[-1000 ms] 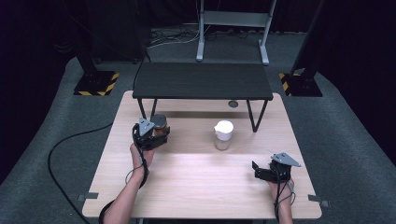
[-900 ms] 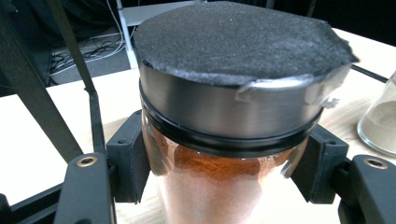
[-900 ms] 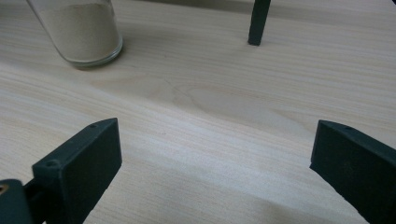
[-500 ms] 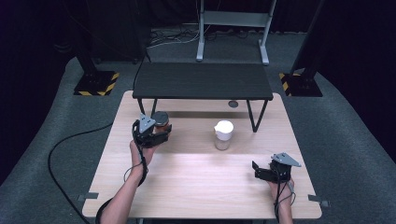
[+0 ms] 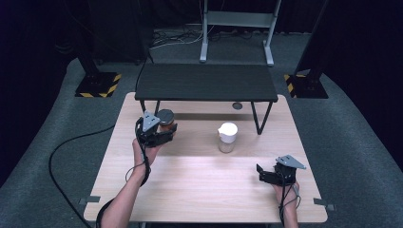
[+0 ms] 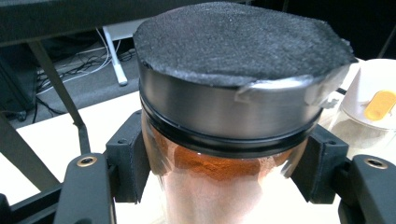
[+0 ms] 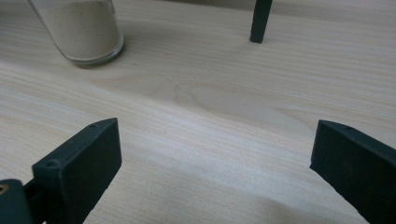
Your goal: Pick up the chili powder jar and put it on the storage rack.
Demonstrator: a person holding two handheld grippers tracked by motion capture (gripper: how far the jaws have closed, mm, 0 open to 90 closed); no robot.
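Note:
A glass jar with a black metal lid and orange-brown powder inside is clamped between the pads of my left gripper. In the high view that jar hangs above the table's left side, in my left gripper. A second glass jar, white-lidded and holding pale powder, stands near the table's middle; its base appears at the top left of the right gripper view. My right gripper rests low at the table's front right, its jaws wide apart over bare wood.
A low black bench stands across the back of the wooden table; one of its legs reaches the tabletop ahead of my right gripper. A cable trails off the table's left side onto the grey floor.
My left gripper has lifted the dark-lidded jar a little higher above the table. The right gripper and the white-lidded jar have stayed where they were.

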